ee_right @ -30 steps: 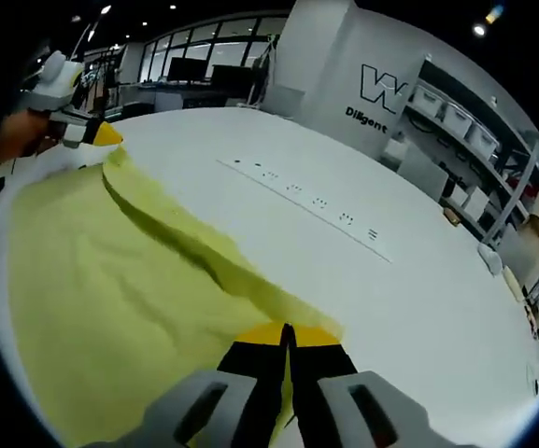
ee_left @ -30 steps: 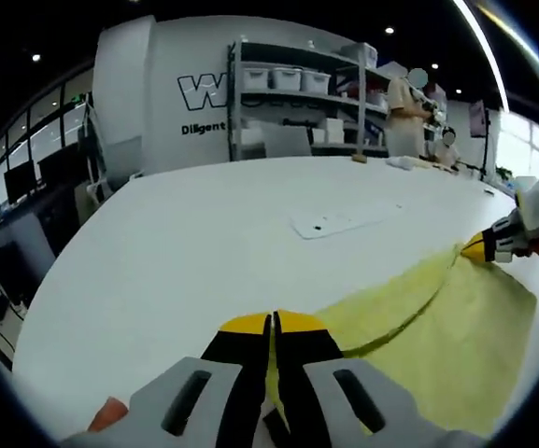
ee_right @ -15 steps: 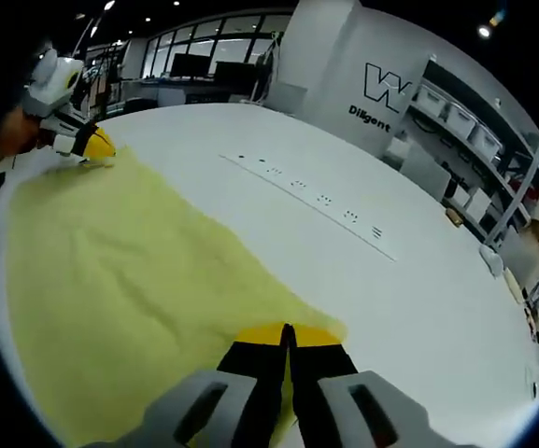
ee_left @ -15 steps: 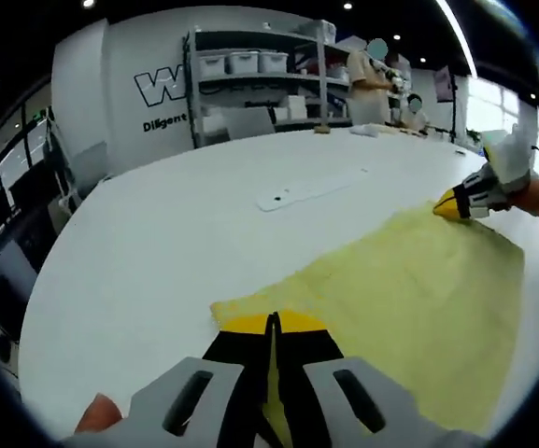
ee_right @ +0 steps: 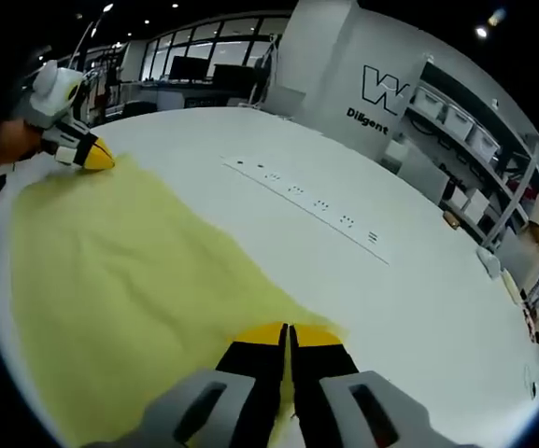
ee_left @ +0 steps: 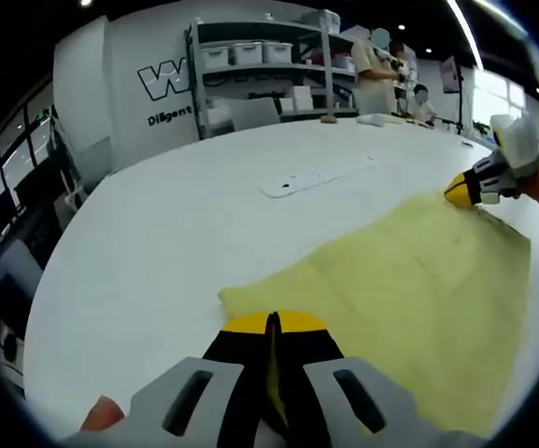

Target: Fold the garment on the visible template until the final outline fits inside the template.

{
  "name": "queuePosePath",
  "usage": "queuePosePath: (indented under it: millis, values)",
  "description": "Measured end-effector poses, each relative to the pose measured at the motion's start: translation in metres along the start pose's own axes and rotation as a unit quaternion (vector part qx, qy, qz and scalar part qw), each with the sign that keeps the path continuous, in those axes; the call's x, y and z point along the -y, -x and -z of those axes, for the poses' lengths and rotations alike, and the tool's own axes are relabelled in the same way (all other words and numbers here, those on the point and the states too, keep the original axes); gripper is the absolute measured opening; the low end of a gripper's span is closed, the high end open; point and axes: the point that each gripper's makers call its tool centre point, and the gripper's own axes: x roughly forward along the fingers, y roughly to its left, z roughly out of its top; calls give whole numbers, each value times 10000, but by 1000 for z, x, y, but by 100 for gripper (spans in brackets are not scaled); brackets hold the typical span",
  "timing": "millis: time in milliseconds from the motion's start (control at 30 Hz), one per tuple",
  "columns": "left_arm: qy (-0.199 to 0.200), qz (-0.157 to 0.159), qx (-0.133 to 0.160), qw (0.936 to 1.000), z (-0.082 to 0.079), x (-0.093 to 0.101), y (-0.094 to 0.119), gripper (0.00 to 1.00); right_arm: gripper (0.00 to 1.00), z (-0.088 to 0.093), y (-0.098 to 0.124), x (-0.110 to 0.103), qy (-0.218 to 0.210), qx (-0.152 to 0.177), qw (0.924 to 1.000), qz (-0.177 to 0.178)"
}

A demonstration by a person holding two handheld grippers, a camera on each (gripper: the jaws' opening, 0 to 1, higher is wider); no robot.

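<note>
A pale yellow garment point(ee_left: 409, 271) lies spread flat on the white table point(ee_left: 157, 224). At the bottom of the left gripper view my left gripper point(ee_left: 272, 324) is shut on the garment's near corner. My right gripper point(ee_left: 463, 190), coming in from the right, pinches the far corner of the same edge. In the right gripper view the garment point(ee_right: 110, 271) stretches away to the left. There my right gripper point(ee_right: 286, 331) is shut on its corner, and the left gripper point(ee_right: 94, 156) holds the far corner at upper left. A person's hand holds each tool.
A long flat socket panel point(ee_left: 316, 177) is set into the tabletop beyond the garment, also seen as a dotted socket panel point(ee_right: 306, 198). Shelves with boxes point(ee_left: 250, 84) and a person point(ee_left: 376, 65) stand behind the table. Bare table point(ee_right: 418, 308) extends right.
A second ago the garment's held edge was lifted with a raised fold along it. Both grippers have come down and the cloth now lies flat and smooth between them.
</note>
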Motion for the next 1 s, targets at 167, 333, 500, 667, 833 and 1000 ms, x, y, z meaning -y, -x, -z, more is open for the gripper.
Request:
queuePosePath:
  millis: [167,333,500,667,833,1000]
  values:
    - [4,110,-24,9999,2,12,25,0,2,-11,23,-4,-45,168,9998,0]
    - [-24,193,-63,9998,13,22,51,2,4,-19,54,-16,18,381,9993,4]
    - [60,242,-8,9997,20,32,74,3,4,-14,79,-34,80,399,9992,-37]
    - [180,245,1,9995,28,42,93,3,4,-6,99,-50,62,384,9992,-58]
    - [187,225,30,9996,31,52,107,4,5,0,118,-60,-20,389,9992,-42]
    - [274,156,18,9995,41,59,127,4,6,11,139,-69,-112,401,9991,-3]
